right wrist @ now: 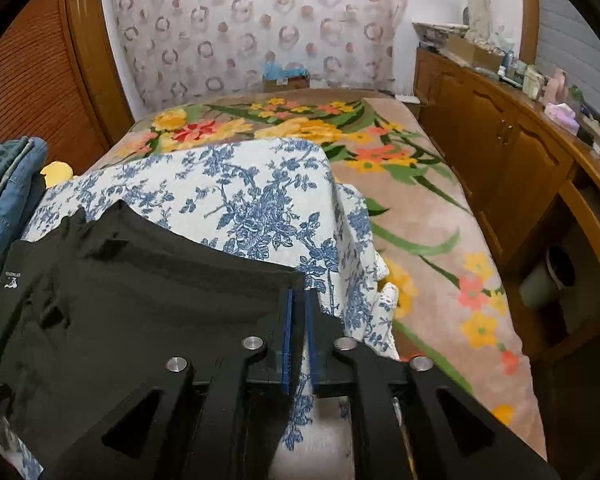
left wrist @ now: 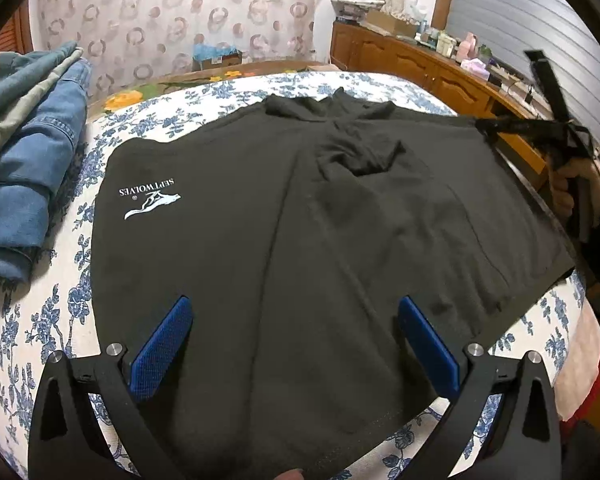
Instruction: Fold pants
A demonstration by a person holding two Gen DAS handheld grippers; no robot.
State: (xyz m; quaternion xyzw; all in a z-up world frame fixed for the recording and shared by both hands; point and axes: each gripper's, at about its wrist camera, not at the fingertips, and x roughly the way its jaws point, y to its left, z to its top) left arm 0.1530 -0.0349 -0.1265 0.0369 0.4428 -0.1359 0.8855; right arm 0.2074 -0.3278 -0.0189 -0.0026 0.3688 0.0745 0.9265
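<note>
Black pants [left wrist: 300, 208] with a white "SEPTWOLVES" logo [left wrist: 150, 199] lie spread on a blue-flowered white cloth [left wrist: 80, 312]. My left gripper [left wrist: 294, 312] is open, its blue pads [left wrist: 162, 350] wide apart over the near edge of the pants, holding nothing. My right gripper [right wrist: 298, 294] is shut on the right corner of the pants [right wrist: 140, 300], the cloth pinched between its blue pads [right wrist: 287, 340]. It also shows in the left wrist view [left wrist: 520, 128] at the far right edge of the pants, held by a hand.
A stack of folded jeans [left wrist: 24, 160] lies at the left on the cloth. A flowered blanket [right wrist: 380, 152] covers the bed beyond and to the right. A wooden cabinet [right wrist: 500, 152] with clutter on top runs along the right side.
</note>
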